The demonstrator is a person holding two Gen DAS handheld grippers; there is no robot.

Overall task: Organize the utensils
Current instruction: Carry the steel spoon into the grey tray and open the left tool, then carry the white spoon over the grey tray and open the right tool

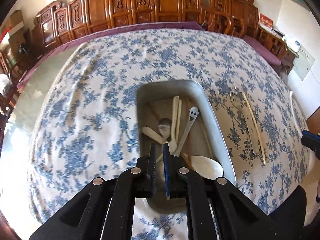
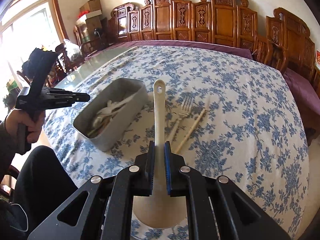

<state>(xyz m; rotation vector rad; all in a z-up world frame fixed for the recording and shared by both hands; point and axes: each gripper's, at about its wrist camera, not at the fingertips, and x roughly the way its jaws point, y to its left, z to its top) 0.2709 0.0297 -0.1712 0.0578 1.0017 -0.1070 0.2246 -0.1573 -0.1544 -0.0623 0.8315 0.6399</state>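
A grey metal tray (image 1: 212,110) holds several utensils: a spoon with a smiling face (image 1: 193,113), pale spoons and a large white spoon (image 1: 206,167). My left gripper (image 1: 159,146) hangs over the tray's near end, shut with nothing in it. In the right wrist view that gripper (image 2: 86,98) hovers left of the tray (image 2: 120,128). My right gripper (image 2: 159,143) is shut on the handle of a long white spoon (image 2: 159,110), bowl end under the fingers, handle pointing away. A silver fork (image 2: 185,106) and a pale chopstick (image 2: 192,129) lie on the cloth right of the tray.
The table carries a blue-flowered white cloth (image 1: 90,100) with bare glass at its left edge. Carved wooden chairs (image 1: 140,2) line the far side over a purple cover. A person's hand (image 2: 30,128) and dark-clothed leg (image 2: 40,176) are at the near left.
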